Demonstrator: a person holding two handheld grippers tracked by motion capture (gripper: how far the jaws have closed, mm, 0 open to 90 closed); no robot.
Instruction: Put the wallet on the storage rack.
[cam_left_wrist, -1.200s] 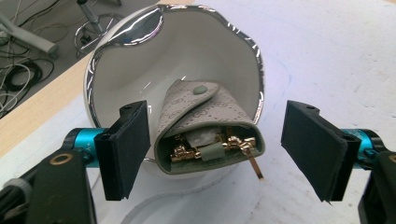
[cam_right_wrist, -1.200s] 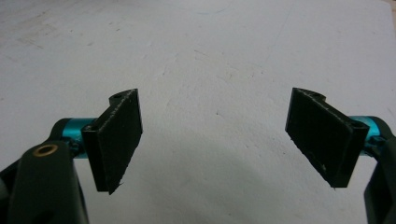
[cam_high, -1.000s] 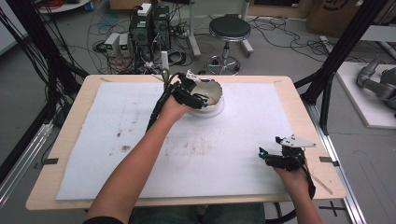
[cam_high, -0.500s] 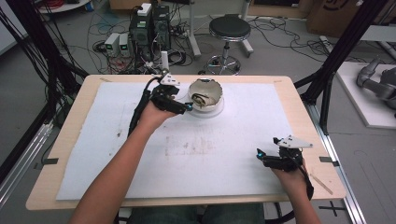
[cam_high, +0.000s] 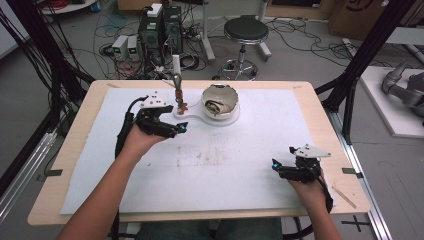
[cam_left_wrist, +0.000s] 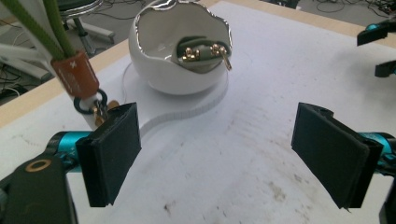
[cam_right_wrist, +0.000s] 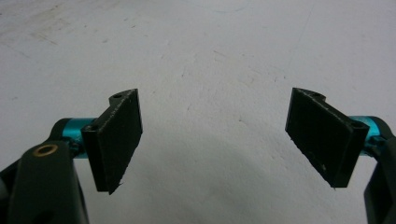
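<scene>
Left hand-held gripper (cam_high: 181, 127): jaws spread wide with nothing between them, hovering just left of the bowl and close to the strap's tag.
Right hand-held gripper (cam_high: 274, 165): sitting way over at the near right of the desk (cam_high: 320, 120), jaws wide apart too, nothing in them, just bare mat underneath.
Bowl (cam_high: 220, 101): white, egg-shaped with a jagged broken-shell rim, sitting on a flat white base (cam_high: 197, 117) at the far middle of the mat (cam_high: 225, 165). There's a small greenish thing with gold studs (cam_left_wrist: 201, 50) inside it.
Strap (cam_high: 177, 85): green cord with a brown tag (cam_left_wrist: 74, 77) and a dark ring, standing up just left of the bowl.
Mat: white-ish sheet covering most of the desk, pretty stained around the centre.
</scene>
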